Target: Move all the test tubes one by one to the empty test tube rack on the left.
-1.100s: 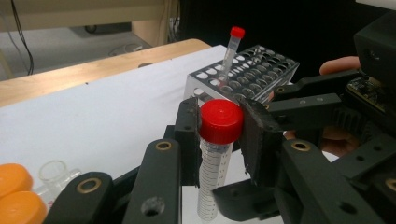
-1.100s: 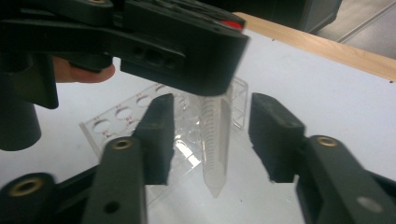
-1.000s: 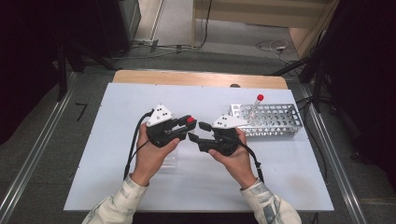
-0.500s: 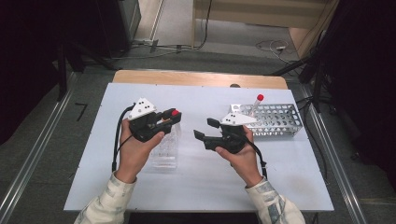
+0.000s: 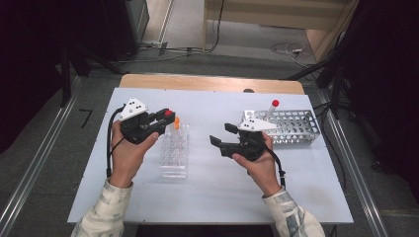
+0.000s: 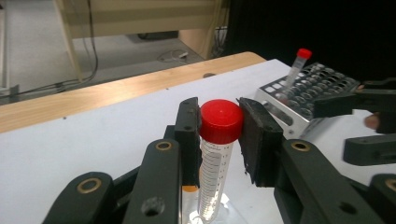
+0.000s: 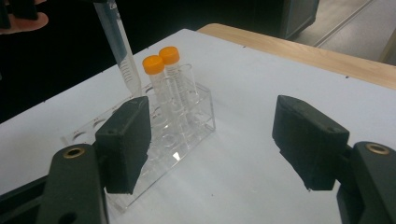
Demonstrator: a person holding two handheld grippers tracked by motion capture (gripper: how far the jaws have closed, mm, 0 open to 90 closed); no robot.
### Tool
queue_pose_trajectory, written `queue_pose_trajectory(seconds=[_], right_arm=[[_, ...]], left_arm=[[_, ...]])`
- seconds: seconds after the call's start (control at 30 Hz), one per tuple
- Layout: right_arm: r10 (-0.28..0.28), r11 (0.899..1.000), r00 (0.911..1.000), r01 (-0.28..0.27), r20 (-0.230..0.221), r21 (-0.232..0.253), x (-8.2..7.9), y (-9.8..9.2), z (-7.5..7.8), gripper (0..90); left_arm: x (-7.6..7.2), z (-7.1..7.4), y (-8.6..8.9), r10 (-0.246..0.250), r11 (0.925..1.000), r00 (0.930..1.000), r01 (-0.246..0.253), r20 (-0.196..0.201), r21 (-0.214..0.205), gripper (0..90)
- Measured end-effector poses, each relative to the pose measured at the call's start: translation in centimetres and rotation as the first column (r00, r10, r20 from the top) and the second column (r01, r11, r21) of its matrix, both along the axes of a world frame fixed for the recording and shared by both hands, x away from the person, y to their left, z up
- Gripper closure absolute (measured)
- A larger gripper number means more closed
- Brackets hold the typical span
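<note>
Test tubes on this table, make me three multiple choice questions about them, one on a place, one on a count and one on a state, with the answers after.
1. Where does the clear rack sit?
A. Between the two hands
B. Right of the metal rack
C. On the floor

2. How many orange-capped tubes stand in the clear rack?
A. None
B. Two
C. Five

3. How do the claws stand?
A. Both open
B. Left claw shut on the red-capped tube, right claw open
C. Both shut on tubes

Answers:
1 A, the high view shows it on the white table between the hands, left of the metal rack.
2 B, the right gripper view shows two orange caps side by side.
3 B, the left pads press on the red cap; the right jaws stand apart with nothing between.
</note>
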State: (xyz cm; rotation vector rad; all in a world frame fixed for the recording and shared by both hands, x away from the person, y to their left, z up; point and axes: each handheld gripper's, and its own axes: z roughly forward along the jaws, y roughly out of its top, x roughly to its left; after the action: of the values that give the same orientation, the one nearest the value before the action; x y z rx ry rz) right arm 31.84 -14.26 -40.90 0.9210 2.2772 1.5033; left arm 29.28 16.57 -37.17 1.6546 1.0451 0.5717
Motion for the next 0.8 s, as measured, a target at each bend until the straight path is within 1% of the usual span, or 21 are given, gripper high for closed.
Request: queue_pose_trajectory(seconds=[0.13, 0.23, 0.37, 0.43, 0.6, 0.8], right_arm=[[-0.002, 1.0, 1.0, 0.002, 0.003, -0.001, 0.1, -0.1, 0.0, 27.0], [-0.003, 1.0, 1.0, 0.003, 0.004, -0.002, 0.1, -0.2, 0.0, 27.1], [-0.007, 1.0, 1.0, 0.007, 0.005, -0.006, 0.0, -0.2, 0.0, 27.1], [-0.011, 1.0, 0.9999, 0.011, 0.002, -0.002, 0.0, -0.3, 0.0, 27.2], [-0.017, 1.0, 0.9999, 0.017, 0.003, 0.002, 0.1, -0.6, 0.0, 27.3], [-0.023, 1.0, 0.9997, 0.023, 0.001, 0.005, 0.2, -0.7, 0.0, 27.4]], left_arm=[[0.4, -0.1, 0.6, 0.032, 0.9995, 0.9995, -0.032, 0.005, 0.003, 70.7], [0.8, -0.4, 1.0, 0.053, 0.9985, 0.9984, -0.053, 0.022, 0.009, 70.7], [1.4, -0.6, 1.3, 0.08, 0.9966, 0.9963, -0.081, 0.032, 0.016, 70.7], [1.7, -0.7, 1.3, 0.09, 0.9958, 0.9951, -0.091, 0.039, 0.01, 70.7], [2.4, -1.0, 1.3, 0.101, 0.9948, 0.9936, -0.101, 0.05, 0.003, 70.7], [3.1, -1.8, 1.0, 0.107, 0.9939, 0.9931, -0.108, 0.049, 0.023, 70.7]])
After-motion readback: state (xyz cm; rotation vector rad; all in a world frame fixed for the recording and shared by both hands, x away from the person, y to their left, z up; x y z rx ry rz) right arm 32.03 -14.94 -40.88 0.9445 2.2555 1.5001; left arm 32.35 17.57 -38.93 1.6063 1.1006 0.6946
